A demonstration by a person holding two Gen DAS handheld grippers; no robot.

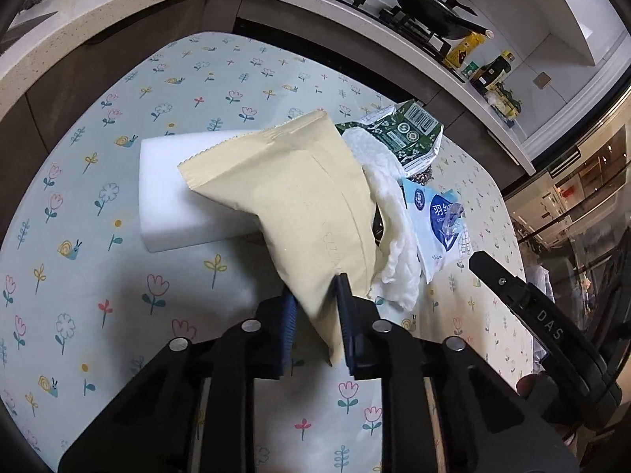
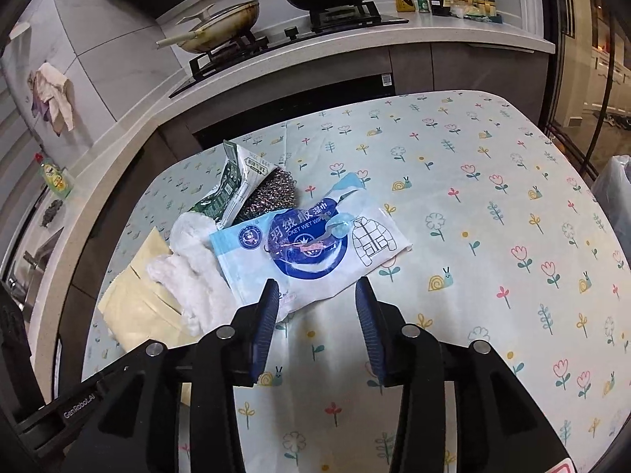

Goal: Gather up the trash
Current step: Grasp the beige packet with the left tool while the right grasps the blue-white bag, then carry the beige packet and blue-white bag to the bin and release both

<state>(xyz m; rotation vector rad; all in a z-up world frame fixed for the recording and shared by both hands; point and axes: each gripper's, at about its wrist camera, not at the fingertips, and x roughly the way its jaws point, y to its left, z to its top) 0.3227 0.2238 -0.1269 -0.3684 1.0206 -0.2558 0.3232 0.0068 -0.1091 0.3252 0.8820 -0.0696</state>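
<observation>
My left gripper is shut on the lower corner of a pale yellow packet and holds it tilted above the table; the packet also shows in the right wrist view. Beside it lie a crumpled white tissue, a blue and white wet-wipes wrapper, a green wrapper and a steel scouring ball. My right gripper is open and empty, its fingertips just short of the wet-wipes wrapper's near edge.
A white foam block lies on the flowered tablecloth behind the yellow packet. A kitchen counter with a stove, pans and bottles runs beyond the table. A plastic bag stands off the table's right edge.
</observation>
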